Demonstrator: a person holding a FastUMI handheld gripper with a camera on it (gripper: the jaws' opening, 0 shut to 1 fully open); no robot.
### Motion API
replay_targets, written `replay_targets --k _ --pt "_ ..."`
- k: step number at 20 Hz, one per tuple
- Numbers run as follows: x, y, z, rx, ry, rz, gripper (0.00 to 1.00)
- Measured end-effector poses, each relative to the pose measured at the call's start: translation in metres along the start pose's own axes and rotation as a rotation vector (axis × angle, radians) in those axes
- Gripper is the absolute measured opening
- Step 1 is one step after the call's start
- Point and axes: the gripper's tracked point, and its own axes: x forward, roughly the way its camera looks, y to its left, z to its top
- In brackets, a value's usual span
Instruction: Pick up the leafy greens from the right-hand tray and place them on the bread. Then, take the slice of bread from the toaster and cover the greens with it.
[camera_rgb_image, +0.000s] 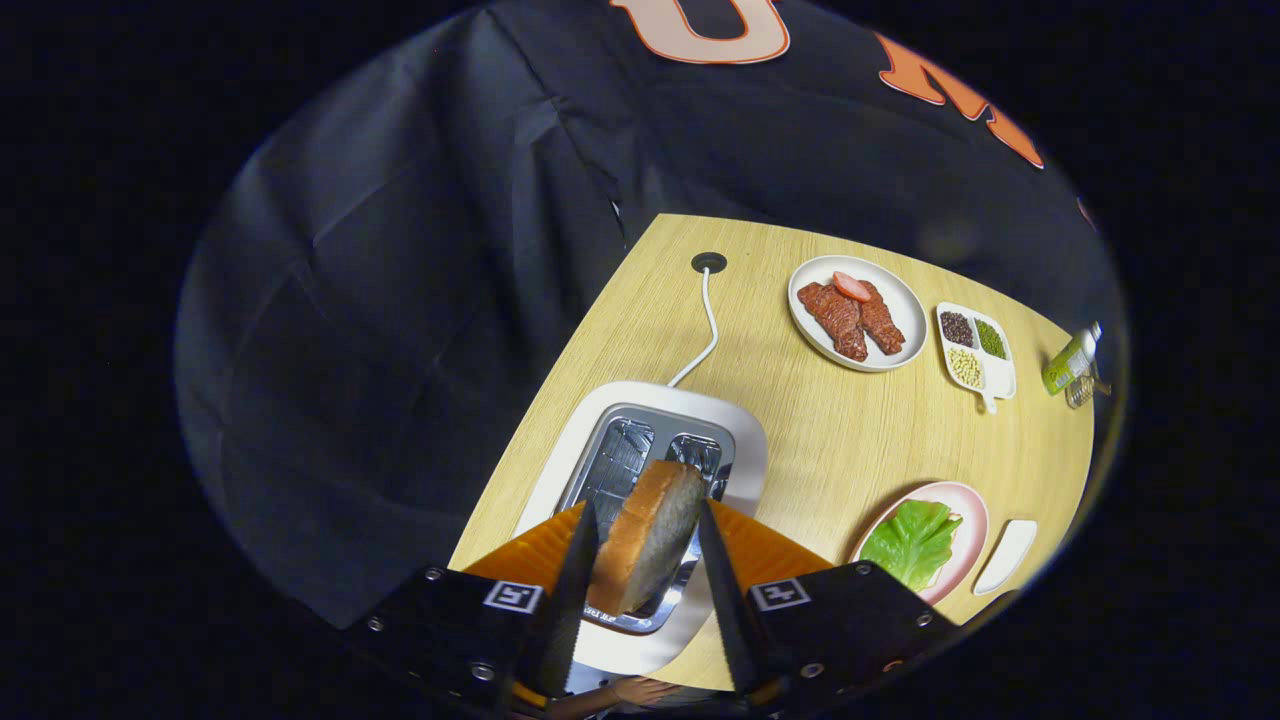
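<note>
The slice (648, 535) is clamped between both fingers of the tool (648, 560), lifted above the toaster (640, 440) at lower centre. At lower right, the greens (910, 540) are seen on a pink plate (965, 510); covering them remains to be done.

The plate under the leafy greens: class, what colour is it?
Pink. The plate under the greens shows best in the gripper view, beyond the gripper holding bread.

Tan bread (648, 535) between the gripper's (648, 560) closed fingers; white toaster (745, 440), green leaves (910, 540), pink plate (970, 510), pale wood-grain table (850, 440).
</note>
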Motion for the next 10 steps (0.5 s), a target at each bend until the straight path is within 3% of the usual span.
replay_targets --k 3,5,10 --pt "0.002 0.002 0.000 0.036 0.000 0.021 0.25" --pt "-0.005 0.003 0.004 0.058 -0.009 0.042 0.17" --pt "-0.042 0.002 0.021 0.129 -0.071 0.123 0.13"
